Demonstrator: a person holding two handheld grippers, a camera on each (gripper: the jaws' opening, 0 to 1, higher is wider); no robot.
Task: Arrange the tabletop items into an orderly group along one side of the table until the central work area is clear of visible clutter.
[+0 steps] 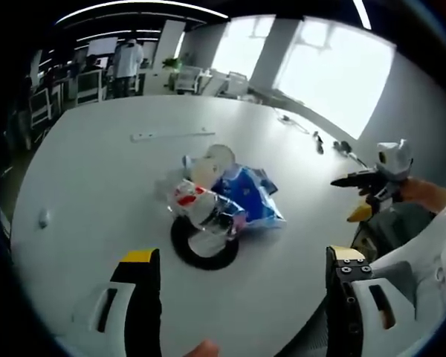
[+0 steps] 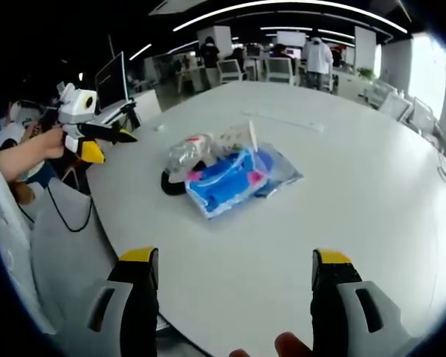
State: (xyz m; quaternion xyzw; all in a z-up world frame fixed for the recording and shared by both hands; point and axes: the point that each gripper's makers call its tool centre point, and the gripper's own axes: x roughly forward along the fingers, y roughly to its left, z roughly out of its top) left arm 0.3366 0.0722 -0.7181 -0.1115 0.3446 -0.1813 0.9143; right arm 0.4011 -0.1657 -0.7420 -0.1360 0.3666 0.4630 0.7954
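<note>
Both grippers, left gripper and right gripper, hover jaws apart and empty; the pile's blue packet beside the black ring awaits a first grasp on the bench.

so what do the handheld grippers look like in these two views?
Left gripper: two black jaws with yellow tips rising from white housings with slotted cutouts; screw heads show on one jaw. Right gripper: same black jaws, yellow tips, white housings. Seen from outside in the other view, each has a white body, black jaws and a yellow part beneath.
</note>
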